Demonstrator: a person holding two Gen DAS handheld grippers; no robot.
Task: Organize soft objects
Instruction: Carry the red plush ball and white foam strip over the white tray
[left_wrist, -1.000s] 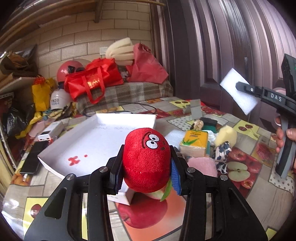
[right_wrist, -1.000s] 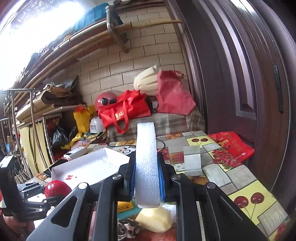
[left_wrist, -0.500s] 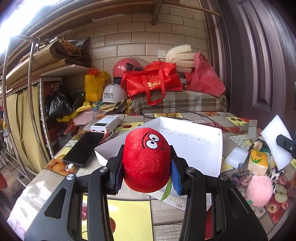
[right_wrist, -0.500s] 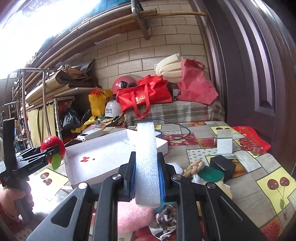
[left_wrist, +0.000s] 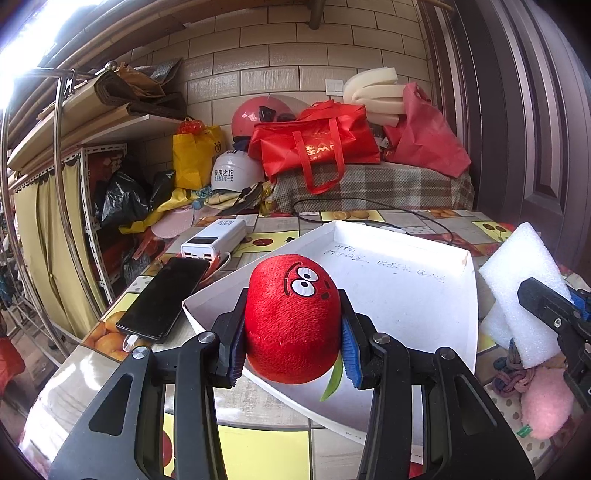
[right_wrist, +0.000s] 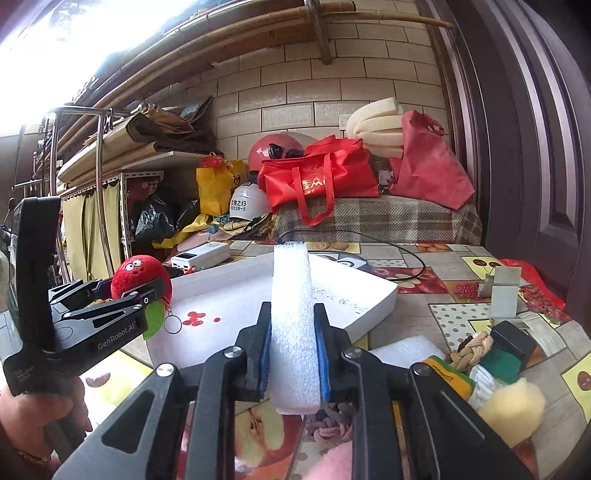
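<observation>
Left gripper (left_wrist: 291, 328): fingers clamped on a red plush toy (left_wrist: 293, 317) with cartoon eyes, held over the near corner of the white tray (left_wrist: 406, 295).
Right gripper (right_wrist: 293, 360): fingers pressed narrow on an upright white foam block (right_wrist: 293, 325), at the tray's right edge.
Desk (right_wrist: 443, 314), fruit-print cover: black phone (left_wrist: 164, 297) and white power bank (left_wrist: 214, 240) left of the tray; black cable behind it.
Loose soft items right of the tray: pink plush (left_wrist: 546, 402), knotted rope (right_wrist: 471, 349), yellow sponge (right_wrist: 513, 410), flat foam piece (right_wrist: 402, 350).
Rear: red bag (left_wrist: 317, 147), helmets.
</observation>
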